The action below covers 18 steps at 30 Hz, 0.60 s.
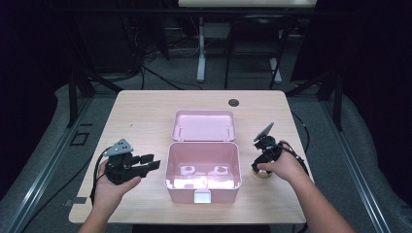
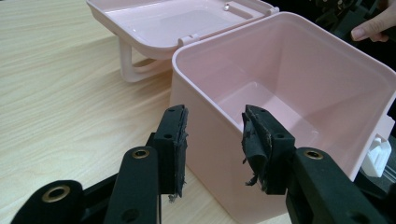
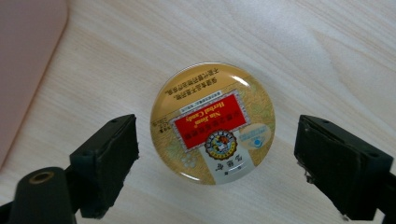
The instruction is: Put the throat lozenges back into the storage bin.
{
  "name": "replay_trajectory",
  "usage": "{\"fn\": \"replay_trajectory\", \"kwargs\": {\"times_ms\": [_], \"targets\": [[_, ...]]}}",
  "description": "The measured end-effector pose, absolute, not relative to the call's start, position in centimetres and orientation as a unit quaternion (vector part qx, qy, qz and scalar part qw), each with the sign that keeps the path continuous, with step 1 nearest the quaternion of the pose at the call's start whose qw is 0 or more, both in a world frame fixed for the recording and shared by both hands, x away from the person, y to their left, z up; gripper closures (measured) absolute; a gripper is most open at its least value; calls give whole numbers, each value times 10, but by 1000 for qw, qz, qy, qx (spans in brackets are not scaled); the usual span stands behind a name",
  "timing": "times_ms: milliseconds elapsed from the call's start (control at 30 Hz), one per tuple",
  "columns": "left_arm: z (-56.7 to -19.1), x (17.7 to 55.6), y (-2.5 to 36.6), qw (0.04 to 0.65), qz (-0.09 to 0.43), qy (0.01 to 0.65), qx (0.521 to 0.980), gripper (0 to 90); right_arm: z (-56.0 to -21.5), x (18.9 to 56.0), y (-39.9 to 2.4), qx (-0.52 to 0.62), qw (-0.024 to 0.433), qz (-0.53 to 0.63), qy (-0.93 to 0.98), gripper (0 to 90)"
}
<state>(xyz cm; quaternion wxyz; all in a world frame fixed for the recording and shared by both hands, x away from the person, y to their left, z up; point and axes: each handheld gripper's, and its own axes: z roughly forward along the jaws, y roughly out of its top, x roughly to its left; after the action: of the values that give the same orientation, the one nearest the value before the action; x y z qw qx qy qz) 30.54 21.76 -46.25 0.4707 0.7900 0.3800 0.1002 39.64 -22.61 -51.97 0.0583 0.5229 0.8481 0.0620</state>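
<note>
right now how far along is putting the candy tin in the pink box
Done: the pink box stands open, its lid folded back, and looks empty. In hand: the right gripper hangs over the round candy tin on the table, fingers apart on either side, not touching. The left gripper waits open beside the box. Left: grasp, lift, place inside.

A light wooden table (image 1: 145, 111) stands on grey floor (image 1: 165, 77) in a dark room. Beyond it rise a white desk leg (image 1: 200, 48) and black frame legs (image 1: 228, 58), with cables (image 1: 160, 77) trailing.
</note>
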Motion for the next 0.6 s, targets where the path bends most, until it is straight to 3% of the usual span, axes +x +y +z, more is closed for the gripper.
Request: {"fn": "replay_trajectory", "kwargs": {"times_ms": [600], "targets": [[-463, 307, 219, 467, 97, 382, 792, 595, -535, 404, -224, 527, 43, 42, 847, 90]]}}
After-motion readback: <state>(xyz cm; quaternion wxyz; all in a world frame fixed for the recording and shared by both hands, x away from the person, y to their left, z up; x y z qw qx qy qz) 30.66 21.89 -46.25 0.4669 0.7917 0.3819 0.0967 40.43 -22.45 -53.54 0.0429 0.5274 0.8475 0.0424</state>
